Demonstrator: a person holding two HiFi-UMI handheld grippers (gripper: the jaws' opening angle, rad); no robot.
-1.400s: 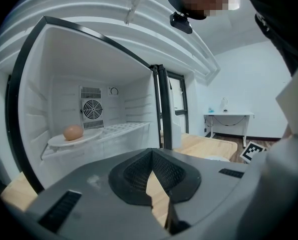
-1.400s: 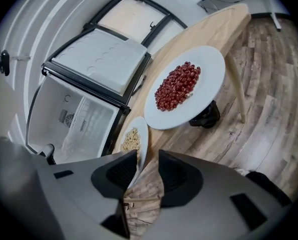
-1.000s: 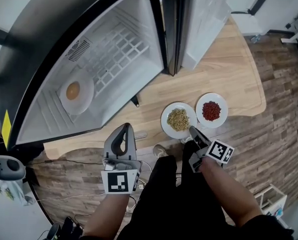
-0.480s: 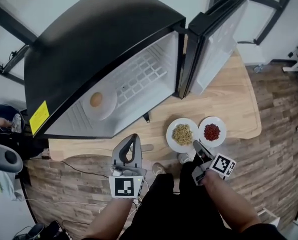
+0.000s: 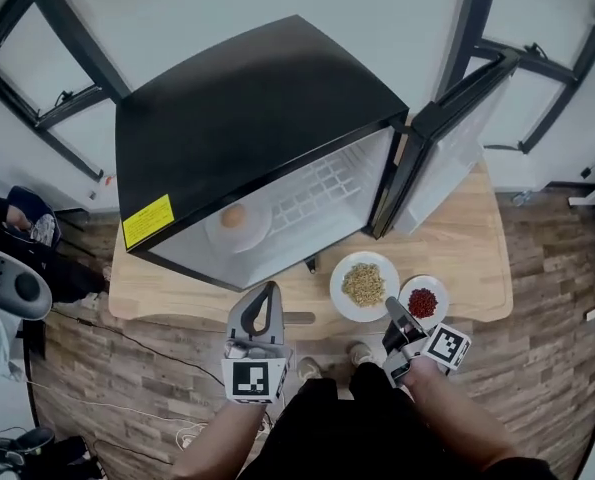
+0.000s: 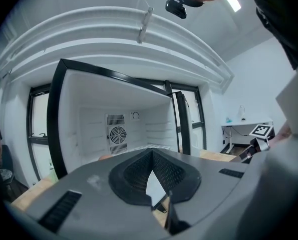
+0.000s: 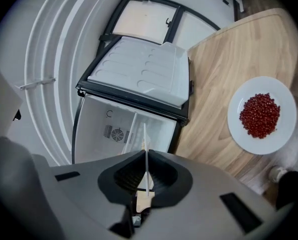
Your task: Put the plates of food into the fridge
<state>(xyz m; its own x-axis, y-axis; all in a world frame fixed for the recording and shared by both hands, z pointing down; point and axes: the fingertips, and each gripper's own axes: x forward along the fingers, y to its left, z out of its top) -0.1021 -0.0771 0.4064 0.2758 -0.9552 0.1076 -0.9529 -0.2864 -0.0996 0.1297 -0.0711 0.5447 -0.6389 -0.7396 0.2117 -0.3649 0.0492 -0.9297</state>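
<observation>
Within right tool point(image 5: 391, 308), seemingly, rim of grain plate point(image 5: 343, 274).

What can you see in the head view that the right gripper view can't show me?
Only the head view: the left tongs, the yellow sticker on the fridge, and grains heaped on the grain plate. Only the right gripper view: the fan grille inside, and that plate's rim edge-on, pinched in the right tongs. Both: the red bean plate, the open fridge door, the wooden platform.
</observation>
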